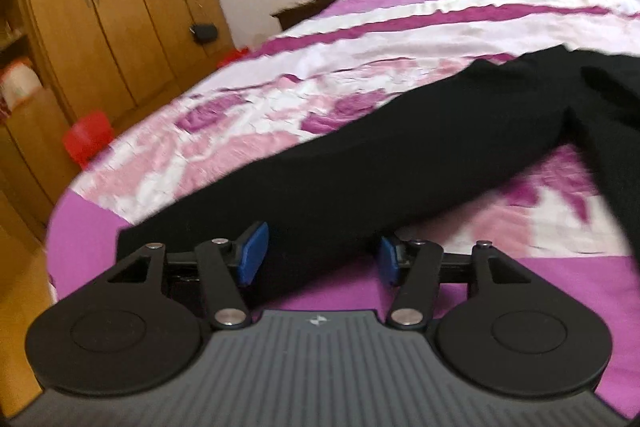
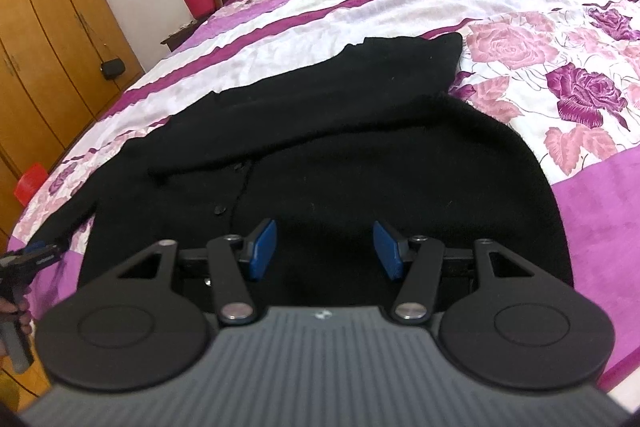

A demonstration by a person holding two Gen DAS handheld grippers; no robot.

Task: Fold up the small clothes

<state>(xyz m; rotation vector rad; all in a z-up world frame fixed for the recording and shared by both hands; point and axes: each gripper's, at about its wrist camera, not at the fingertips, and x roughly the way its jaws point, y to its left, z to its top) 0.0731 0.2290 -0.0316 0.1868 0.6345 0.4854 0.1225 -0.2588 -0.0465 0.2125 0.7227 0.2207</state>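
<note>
One black cardigan flat on floral bedspread, two grippers, left gripper and right gripper, fingers spread.

Black knit cardigan lies flat on the bedspread, buttons up its front, one sleeve folded across the chest, the other sleeve stretched out straight toward the bedspread's left edge, hem nearest the foot end.

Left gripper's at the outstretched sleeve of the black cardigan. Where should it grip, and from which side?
Probably the cuff end of the sleeve, from the near bed edge. It lies flat and straight between the open left gripper pads, so pinching there lets it swing across the cardigan.
</note>
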